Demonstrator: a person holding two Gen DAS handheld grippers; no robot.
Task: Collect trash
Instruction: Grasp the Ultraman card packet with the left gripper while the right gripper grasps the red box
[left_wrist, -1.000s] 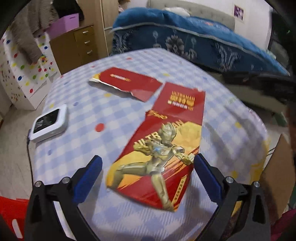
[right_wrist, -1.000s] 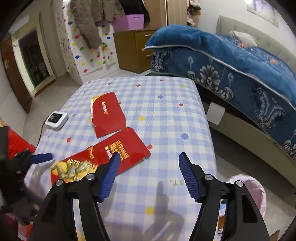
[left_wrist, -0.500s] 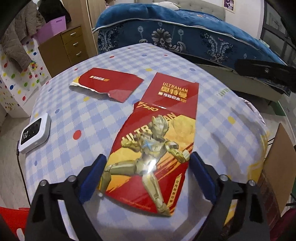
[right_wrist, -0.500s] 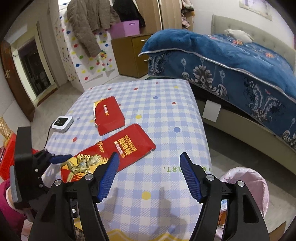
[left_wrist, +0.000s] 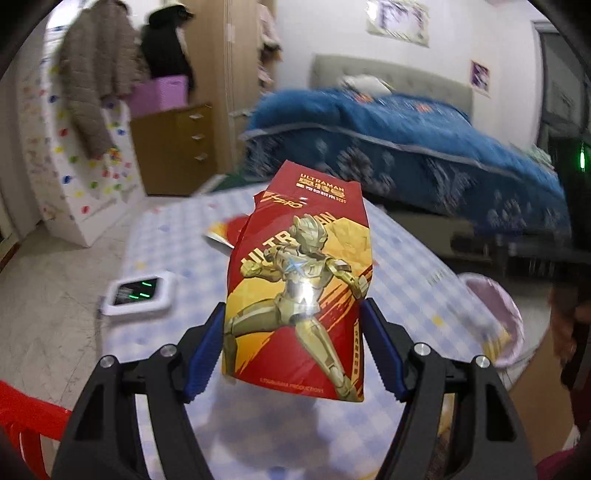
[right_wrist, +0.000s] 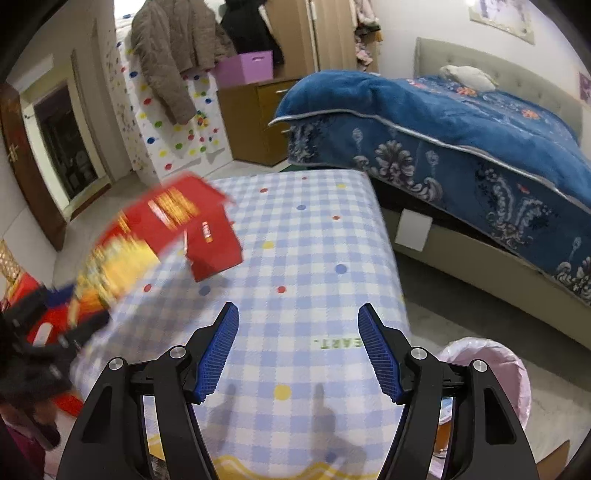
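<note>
Bedroom setting: blue-and-white checked tablecloth (right_wrist: 314, 236) over a table, a blue patterned quilt (right_wrist: 461, 125) on the bed beyond.

Item 1: glossy red and gold Ultraman printed wrapper (left_wrist: 299, 291). It is held clear of the cloth, upright between the blue ribbed pads (left_wrist: 205, 350), its side edges pinched by the left gripper (left_wrist: 293, 350), whose jaws are closed in to the wrapper's width.

Item 2: second red torn paper wrapper (right_wrist: 212, 247), lying ahead and left of the right jaws.

Item 3: pink-lined waste bin (right_wrist: 484, 369), just right of the right jaws, probably the destination.

Right gripper (right_wrist: 297, 352): jaws spread wide, nothing held or touched.

Handling note: pinch to be kept firm; the thin sheet is best carried level over the bin before release.
</note>
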